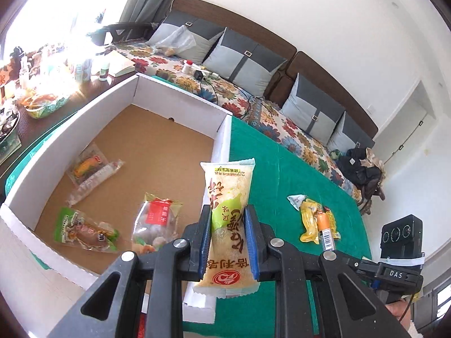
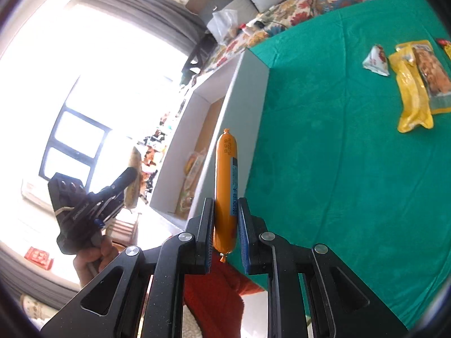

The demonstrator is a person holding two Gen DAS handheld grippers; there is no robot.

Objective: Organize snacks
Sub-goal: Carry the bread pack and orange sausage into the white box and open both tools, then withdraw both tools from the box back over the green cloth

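Observation:
My left gripper is shut on a pale yellow-green snack packet, held upright over the right wall of a white cardboard box. Inside the box lie several snack packets: a corn packet, a green packet and a clear one with a red label. My right gripper is shut on an orange sausage stick, held upright above the green cloth beside the box. The left gripper also shows in the right wrist view.
On the green tablecloth lie a yellow packet and a small white triangular packet, both also in the right wrist view, where the yellow one lies near the triangular one. A floral sofa with grey cushions runs behind.

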